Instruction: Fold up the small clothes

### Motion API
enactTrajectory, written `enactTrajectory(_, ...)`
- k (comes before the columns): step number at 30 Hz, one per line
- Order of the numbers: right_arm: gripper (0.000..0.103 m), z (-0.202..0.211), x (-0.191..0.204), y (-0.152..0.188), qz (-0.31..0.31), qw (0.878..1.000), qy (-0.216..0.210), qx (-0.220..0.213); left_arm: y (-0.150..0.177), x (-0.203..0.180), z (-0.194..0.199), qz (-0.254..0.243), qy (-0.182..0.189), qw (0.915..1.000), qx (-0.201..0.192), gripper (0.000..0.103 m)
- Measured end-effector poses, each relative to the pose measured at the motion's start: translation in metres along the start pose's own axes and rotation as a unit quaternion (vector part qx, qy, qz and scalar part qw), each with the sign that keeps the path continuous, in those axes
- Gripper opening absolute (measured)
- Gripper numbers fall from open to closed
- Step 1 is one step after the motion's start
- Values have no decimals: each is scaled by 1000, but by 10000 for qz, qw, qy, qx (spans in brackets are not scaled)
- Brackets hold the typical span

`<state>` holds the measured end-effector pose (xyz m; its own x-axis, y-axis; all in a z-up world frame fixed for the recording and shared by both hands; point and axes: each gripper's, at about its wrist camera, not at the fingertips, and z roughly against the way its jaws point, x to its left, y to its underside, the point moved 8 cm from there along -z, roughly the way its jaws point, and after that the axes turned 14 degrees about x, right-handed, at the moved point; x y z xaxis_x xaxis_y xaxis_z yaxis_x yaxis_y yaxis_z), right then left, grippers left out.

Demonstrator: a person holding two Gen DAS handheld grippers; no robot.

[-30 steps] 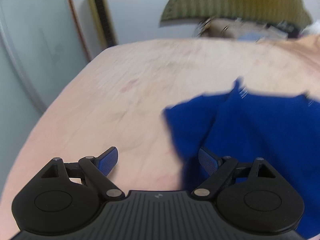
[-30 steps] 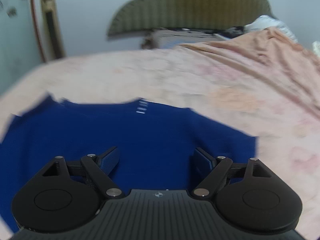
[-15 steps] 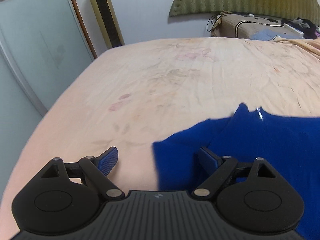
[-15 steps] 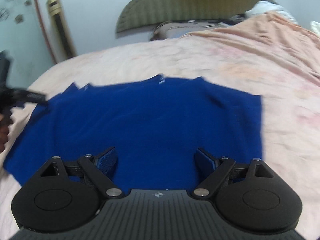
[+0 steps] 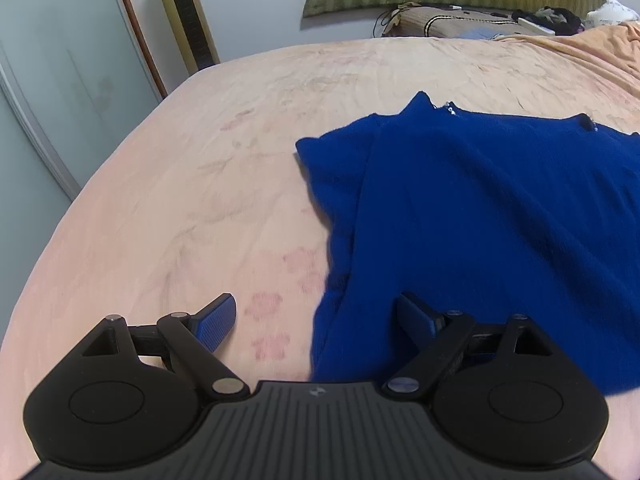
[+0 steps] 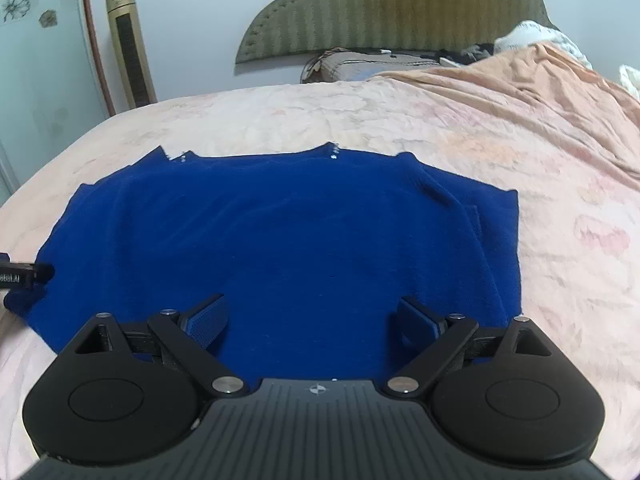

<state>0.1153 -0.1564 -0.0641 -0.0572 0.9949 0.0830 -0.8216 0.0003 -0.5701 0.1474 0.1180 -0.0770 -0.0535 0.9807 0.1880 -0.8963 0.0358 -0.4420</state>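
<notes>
Blue garment (image 6: 288, 248) spread flat on pink bedsheet (image 6: 540, 208), neckline toward headboard (image 6: 392, 4), long axis crosswise, sleeve to sleeve. Left gripper (image 5: 316, 318) spread wide, empty, astride left side hem. Right gripper (image 6: 310, 318) likewise wide apart, empty, over lower body. Probable risks: pinching sheet along with fabric; catching one layer only; uneven lift skewing the fold.

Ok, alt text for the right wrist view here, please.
A blue garment lies spread flat on a pink floral bedsheet, with the open right gripper hovering over its near edge. The left gripper pokes in at the garment's left edge. A green headboard stands behind.
</notes>
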Motion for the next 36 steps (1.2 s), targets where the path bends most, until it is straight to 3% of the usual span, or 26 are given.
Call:
enactTrajectory(4,93,-3,4,5,50,9998,84,159,6,3,-1,105,136,9998,48,88)
enactTrajectory(11,94,11,15,2,163,9998,41,-112,12,5,0,204,226,9995,59,88)
enactTrajectory(17,94,-4,23,13,342,9991,126,225,16,8,4,148,242,9996,10,89)
enactTrajectory(22,94,14,47,9,600,9981,-134,-102,24,22,17,245,763,9966,-178,86)
enactTrajectory(24,94,16,58,8,774,9967,-191,-157,27,25,19,252,985,9947,-176,63)
enactTrajectory(27,94,14,69,9,834,9960,-294,-112,27,25,15,254,1255,9917,-96,43)
enactTrajectory(34,94,14,78,13,886,9955,-340,-28,17,8,27,-334,1360,9885,-572,39)
enactTrajectory(36,94,13,78,14,865,9956,-354,-4,14,6,20,-324,1312,9901,-371,39)
